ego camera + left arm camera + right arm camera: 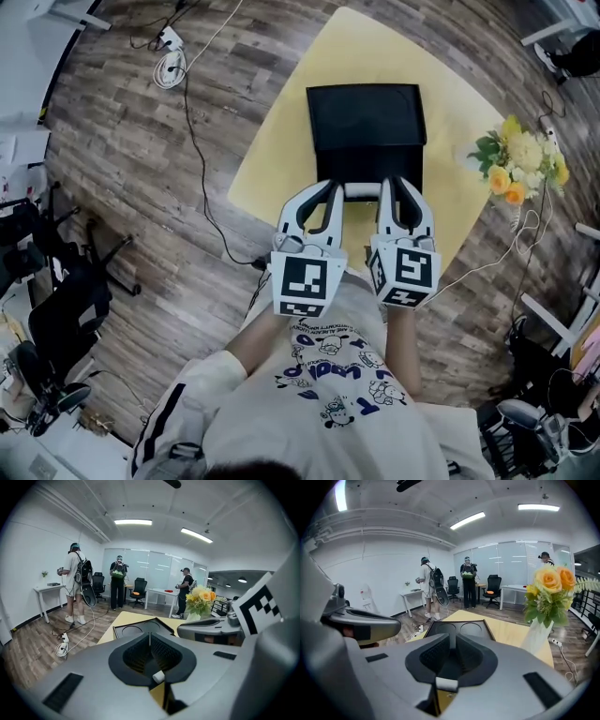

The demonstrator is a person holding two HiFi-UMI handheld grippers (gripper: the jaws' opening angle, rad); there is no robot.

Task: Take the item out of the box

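1. Head view: a shallow black square box (pixel 366 122) sat on a pale yellow tabletop (pixel 272 159) over a wood-plank floor (pixel 122 150). The left gripper (pixel 333 187) and right gripper (pixel 392 184) were side by side, tips right at the box's near edge. A small white strip (pixel 361 190) showed between them, but it was too small to tell what it was. A bunch of yellow and orange flowers (pixel 520 164) stood at the table's right edge, and a white coiled cable (pixel 170 67) lay on the floor, well apart from the table. The person's white printed T-shirt (pixel 328 384) filled the bottom.

2. Left gripper view: the left gripper's (pixel 150 637) jaws were pressed together with nothing caught between them. Just past the tips was the box, showing a black surface with two round hollows (pixel 131 631). No separate item could be picked out, so whatever it was hadn't left the box. The right gripper was close on the right, with the flowers behind it. Three people (pixel 118 581) stood at the back by white desks (pixel 47 592).

3. Right gripper view: same deal. The right gripper's (pixel 453 639) jaws were closed tight on nothing and pointed at the box with its two hollows. The flowers in a white vase (pixel 536 637) stood just right of it, and the left gripper was at the left.
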